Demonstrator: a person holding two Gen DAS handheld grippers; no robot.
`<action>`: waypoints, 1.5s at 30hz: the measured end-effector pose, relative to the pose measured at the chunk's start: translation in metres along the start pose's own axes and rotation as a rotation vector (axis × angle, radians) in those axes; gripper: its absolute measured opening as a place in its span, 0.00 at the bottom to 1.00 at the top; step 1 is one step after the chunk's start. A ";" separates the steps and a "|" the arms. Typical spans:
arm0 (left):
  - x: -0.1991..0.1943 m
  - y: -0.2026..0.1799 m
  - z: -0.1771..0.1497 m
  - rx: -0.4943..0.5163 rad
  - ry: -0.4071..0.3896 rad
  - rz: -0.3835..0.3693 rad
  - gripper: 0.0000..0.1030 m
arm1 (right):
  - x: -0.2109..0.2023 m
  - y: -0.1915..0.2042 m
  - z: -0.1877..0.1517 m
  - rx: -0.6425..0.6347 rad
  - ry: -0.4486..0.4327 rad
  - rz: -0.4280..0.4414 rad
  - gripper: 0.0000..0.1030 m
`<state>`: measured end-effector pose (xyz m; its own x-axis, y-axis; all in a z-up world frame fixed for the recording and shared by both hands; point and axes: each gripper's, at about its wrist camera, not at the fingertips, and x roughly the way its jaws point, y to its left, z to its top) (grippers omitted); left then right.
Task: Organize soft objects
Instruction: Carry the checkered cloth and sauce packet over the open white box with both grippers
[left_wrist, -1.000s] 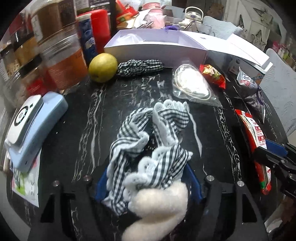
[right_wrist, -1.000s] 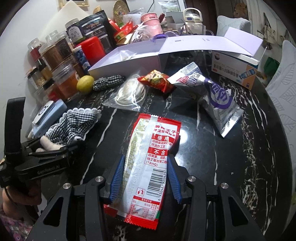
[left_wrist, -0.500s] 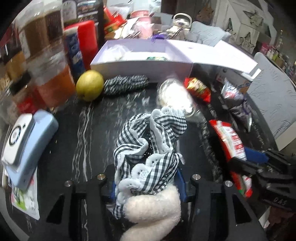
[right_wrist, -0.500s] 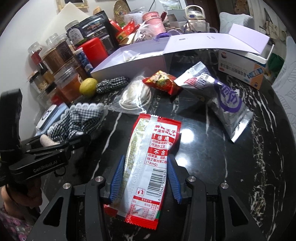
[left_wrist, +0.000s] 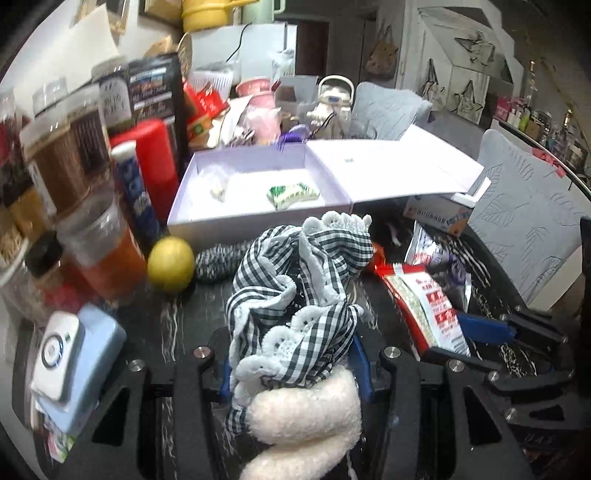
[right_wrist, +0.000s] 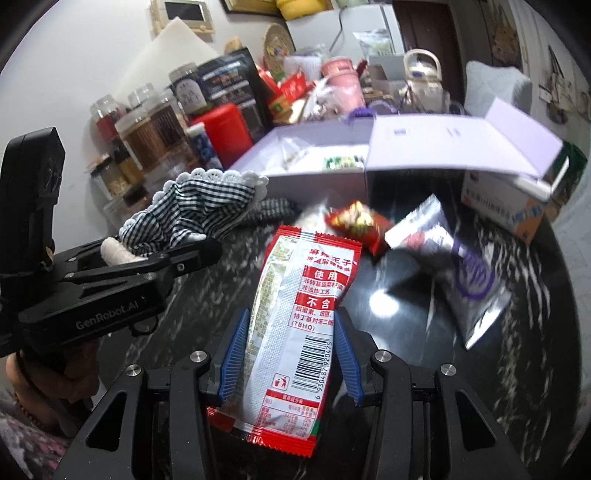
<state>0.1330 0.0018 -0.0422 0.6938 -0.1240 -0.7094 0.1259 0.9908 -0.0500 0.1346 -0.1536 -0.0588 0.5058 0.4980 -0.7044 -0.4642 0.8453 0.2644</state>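
My left gripper (left_wrist: 291, 365) is shut on a black-and-white checked cloth with lace trim and a white fluffy piece (left_wrist: 295, 314), held above the dark marble table; it also shows in the right wrist view (right_wrist: 199, 210). My right gripper (right_wrist: 290, 350) is shut on a red-and-white snack packet (right_wrist: 299, 314), also lifted; it shows at the right in the left wrist view (left_wrist: 424, 310). An open lilac box (left_wrist: 258, 184) stands behind, holding a green-and-white packet (left_wrist: 293, 194). A second checked cloth (left_wrist: 216, 260) lies in front of the box.
A yellow fruit (left_wrist: 171, 264), jars (left_wrist: 85, 206) and a red canister (left_wrist: 155, 158) crowd the left. A blue-white device (left_wrist: 70, 365) lies at the near left. A red snack bag (right_wrist: 356, 225), a silver-purple bag (right_wrist: 458, 266) and a carton (right_wrist: 506, 206) lie on the right.
Both grippers have risen from the table and moved toward the lilac box, each carrying its load; the box's inside has come into view.
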 end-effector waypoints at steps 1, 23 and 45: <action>-0.001 0.001 0.003 -0.002 -0.007 -0.003 0.47 | -0.003 0.000 0.004 -0.012 -0.013 -0.004 0.44; -0.017 0.026 0.114 0.001 -0.280 0.018 0.47 | -0.041 -0.014 0.127 -0.136 -0.286 -0.069 0.44; 0.061 0.072 0.212 -0.056 -0.357 0.069 0.47 | 0.039 -0.036 0.243 -0.102 -0.388 -0.053 0.44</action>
<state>0.3351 0.0539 0.0600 0.9042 -0.0582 -0.4232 0.0378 0.9977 -0.0564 0.3474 -0.1173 0.0640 0.7588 0.5064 -0.4096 -0.4896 0.8582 0.1539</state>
